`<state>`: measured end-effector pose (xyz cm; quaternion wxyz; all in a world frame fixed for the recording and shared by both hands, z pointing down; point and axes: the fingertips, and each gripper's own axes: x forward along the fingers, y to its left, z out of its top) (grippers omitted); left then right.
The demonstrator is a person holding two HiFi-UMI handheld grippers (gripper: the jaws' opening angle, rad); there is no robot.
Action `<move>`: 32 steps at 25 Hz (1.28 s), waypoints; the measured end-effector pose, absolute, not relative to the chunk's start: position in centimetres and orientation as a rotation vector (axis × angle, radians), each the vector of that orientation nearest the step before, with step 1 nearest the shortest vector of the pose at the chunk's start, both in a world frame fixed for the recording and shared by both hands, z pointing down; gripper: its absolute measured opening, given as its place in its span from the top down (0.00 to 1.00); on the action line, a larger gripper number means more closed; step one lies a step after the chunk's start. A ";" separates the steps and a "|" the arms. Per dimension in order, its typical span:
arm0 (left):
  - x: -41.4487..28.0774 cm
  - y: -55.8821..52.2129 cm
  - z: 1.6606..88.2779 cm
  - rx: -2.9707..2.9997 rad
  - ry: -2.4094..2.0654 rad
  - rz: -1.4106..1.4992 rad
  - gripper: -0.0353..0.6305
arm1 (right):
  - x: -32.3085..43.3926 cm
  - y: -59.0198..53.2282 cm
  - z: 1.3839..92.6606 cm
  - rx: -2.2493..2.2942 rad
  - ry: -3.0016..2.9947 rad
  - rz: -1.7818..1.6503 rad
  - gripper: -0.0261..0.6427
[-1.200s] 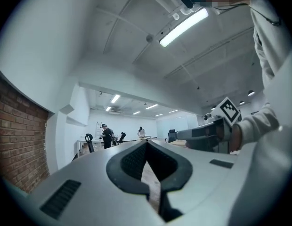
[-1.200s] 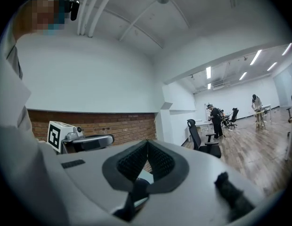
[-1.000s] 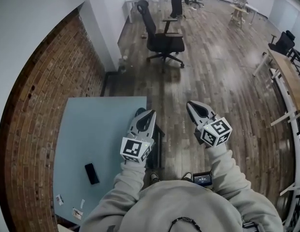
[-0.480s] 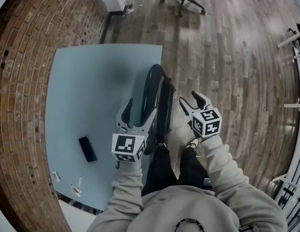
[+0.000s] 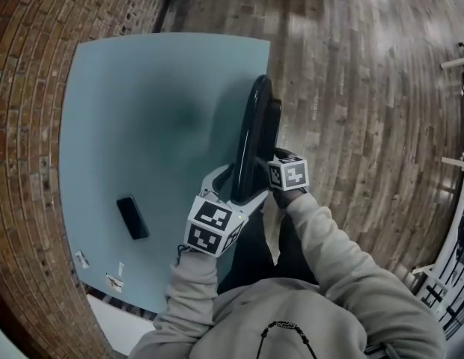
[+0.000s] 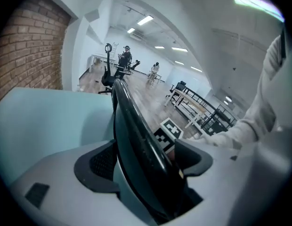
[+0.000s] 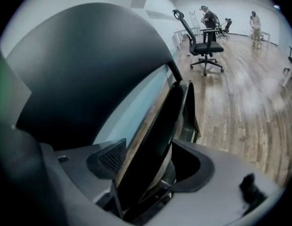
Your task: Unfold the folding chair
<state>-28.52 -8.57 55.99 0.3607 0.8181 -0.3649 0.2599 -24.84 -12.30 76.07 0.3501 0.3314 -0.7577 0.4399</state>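
A black folding chair [image 5: 254, 137] stands folded and upright against the right edge of the pale blue table [image 5: 142, 111]. My left gripper [image 5: 236, 189] straddles the top of its curved backrest [image 6: 136, 140]. Its jaws are opening, with the backrest between them and a gap at each pad. My right gripper [image 5: 268, 174] sits just to the right, over the folded seat panel [image 7: 155, 135]. Those jaws are opening too, the panel's edge between them and neither pad pressing on it. In the head view the chair hides the right fingertips.
A black phone [image 5: 132, 217] lies on the table near its left front, with small labels [image 5: 112, 281] at the near edge. A brick wall [image 5: 22, 126] runs along the left. Wooden floor [image 5: 352, 111] spreads to the right, and an office chair [image 7: 202, 44] stands farther off.
Both grippers came down from in front of me onto the folded chair's top and went from shut to open. The head view tipped down toward the table and chair.
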 end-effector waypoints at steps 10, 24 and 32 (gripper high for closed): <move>-28.5 -8.6 56.2 2.049 -0.943 0.617 0.62 | -26.7 -12.5 78.8 0.817 -1.967 1.388 0.72; -26.3 -8.2 56.2 1.987 -0.972 0.576 0.67 | -20.3 -11.7 78.4 0.787 -1.980 1.487 0.74; -23.1 -8.1 57.9 1.954 -0.999 0.640 0.72 | -7.3 -11.0 80.0 0.729 -1.971 1.663 0.73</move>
